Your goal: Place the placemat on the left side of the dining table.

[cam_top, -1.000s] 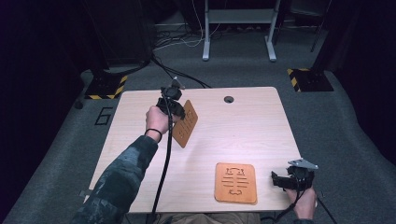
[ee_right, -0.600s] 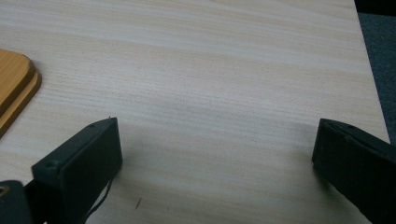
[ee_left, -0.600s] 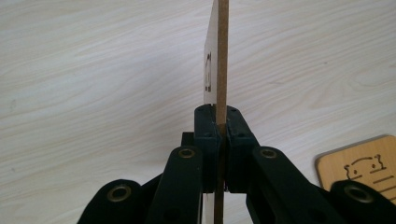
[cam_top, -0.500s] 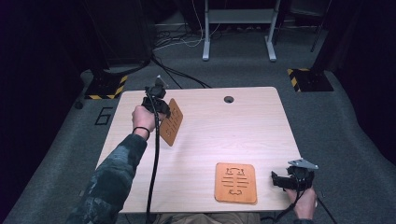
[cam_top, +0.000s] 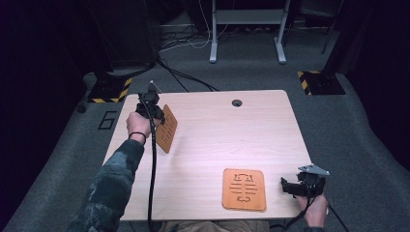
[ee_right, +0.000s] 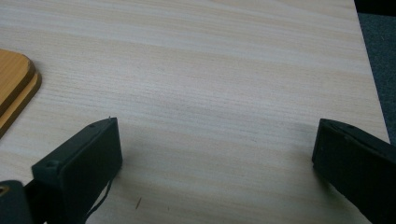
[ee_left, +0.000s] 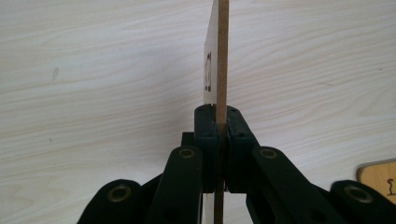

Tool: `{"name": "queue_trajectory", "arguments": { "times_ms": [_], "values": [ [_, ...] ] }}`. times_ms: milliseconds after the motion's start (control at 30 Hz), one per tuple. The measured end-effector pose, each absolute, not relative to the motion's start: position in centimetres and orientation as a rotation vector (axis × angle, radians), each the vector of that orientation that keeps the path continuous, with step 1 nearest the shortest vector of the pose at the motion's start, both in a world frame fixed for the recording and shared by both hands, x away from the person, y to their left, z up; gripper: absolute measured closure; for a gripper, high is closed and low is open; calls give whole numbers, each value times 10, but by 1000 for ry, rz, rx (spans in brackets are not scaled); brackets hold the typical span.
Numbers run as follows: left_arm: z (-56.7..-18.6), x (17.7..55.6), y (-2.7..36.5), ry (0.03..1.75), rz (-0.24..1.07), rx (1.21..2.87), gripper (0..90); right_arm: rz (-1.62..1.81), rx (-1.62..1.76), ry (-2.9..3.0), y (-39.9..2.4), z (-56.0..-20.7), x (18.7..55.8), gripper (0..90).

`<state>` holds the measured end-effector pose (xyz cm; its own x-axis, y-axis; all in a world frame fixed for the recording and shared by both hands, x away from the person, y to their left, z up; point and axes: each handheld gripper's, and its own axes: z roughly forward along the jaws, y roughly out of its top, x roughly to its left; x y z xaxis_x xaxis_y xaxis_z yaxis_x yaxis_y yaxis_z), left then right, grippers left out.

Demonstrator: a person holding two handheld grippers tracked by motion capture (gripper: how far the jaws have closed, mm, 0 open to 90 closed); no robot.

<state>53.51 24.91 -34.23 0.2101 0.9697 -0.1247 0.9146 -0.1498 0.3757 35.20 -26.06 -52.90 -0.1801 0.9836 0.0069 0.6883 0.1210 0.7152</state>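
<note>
left gripper [cam_top: 155,112] moved left | clamps wooden board [cam_top: 167,128] | right gripper [cam_top: 290,186] wide apart, empty

Pale matt woodgrain table [cam_top: 217,140]; thin orange wooden boards [cam_top: 244,189]; matt black claw [ee_left: 217,135].

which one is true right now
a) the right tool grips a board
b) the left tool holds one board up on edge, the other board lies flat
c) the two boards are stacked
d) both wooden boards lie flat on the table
b: in the left gripper view the left tool is clamped on the thin edge of the held board, while the other board lies flat beside the open, empty right tool.
</note>
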Motion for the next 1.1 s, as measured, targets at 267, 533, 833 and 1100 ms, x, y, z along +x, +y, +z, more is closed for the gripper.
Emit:
{"name": "queue_trajectory", "arguments": {
  "times_ms": [267,533,833,1100],
  "values": [
    [-353,538,269,1837,185,2070,861,819,1608,1931,-261,-529,352,7],
    [-366,540,288,1909,156,2041,861,819,1608,1930,-261,-529,352,7],
    [-376,543,300,1956,145,2017,859,819,1613,1928,-261,-529,352,7],
    [-379,545,301,1966,175,2026,850,819,1618,1927,-260,-529,351,7]
  ]
}}
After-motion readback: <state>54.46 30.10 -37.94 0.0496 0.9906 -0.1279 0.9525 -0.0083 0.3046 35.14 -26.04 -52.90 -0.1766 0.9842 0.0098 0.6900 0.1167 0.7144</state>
